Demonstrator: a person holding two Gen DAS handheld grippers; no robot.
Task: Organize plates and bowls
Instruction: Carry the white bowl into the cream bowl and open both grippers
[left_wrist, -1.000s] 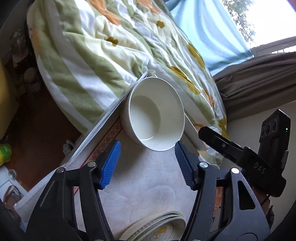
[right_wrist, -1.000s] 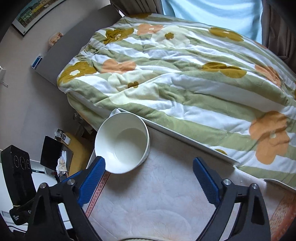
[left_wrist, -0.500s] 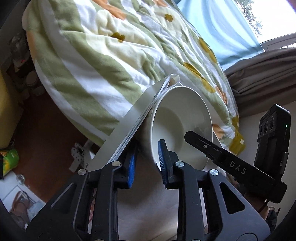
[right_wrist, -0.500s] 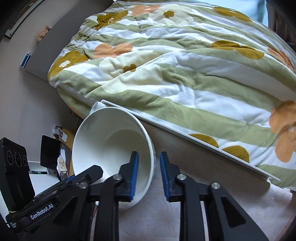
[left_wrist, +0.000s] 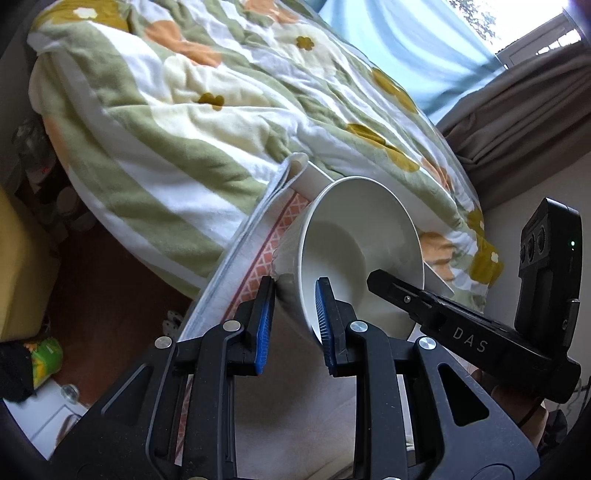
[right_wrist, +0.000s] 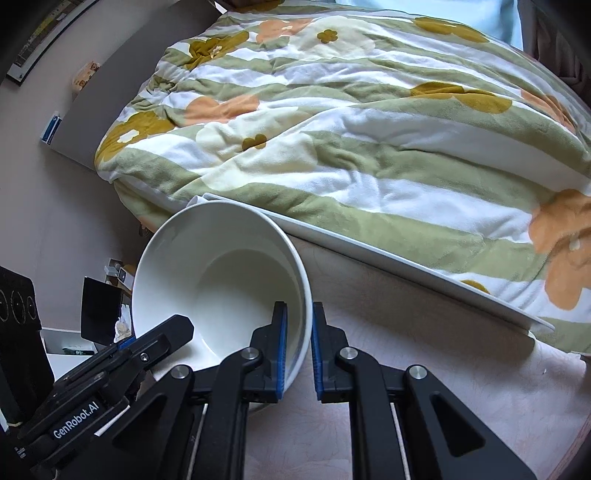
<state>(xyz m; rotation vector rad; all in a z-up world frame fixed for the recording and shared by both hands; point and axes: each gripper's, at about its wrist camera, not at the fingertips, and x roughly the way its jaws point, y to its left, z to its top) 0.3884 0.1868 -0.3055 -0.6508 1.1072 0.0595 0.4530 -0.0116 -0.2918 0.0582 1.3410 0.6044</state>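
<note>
A plain white bowl (left_wrist: 358, 240) sits tilted over the far left corner of the cloth-covered table (left_wrist: 295, 424), its opening tipped towards me. My left gripper (left_wrist: 294, 325) is shut on the near left part of its rim, one blue pad outside the wall and one inside. My right gripper (right_wrist: 298, 350) is shut on the bowl (right_wrist: 221, 266) at its right rim, gripping the wall the same way. The right gripper's finger (left_wrist: 406, 299) shows inside the bowl in the left wrist view. In the right wrist view, the left gripper's finger (right_wrist: 159, 339) reaches in from the lower left.
A bed with a green, white and orange flowered quilt (right_wrist: 369, 129) lies right behind the table's far edge (right_wrist: 406, 258). Left of the table the floor (left_wrist: 110, 295) drops away with a green packet (left_wrist: 44, 354) and small clutter. Curtains (left_wrist: 517, 110) hang at the upper right.
Both grippers went from wide open to shut on opposite sides of the bowl's rim. The bowl has tipped up from flat, and the plate stack has left the left wrist view.
</note>
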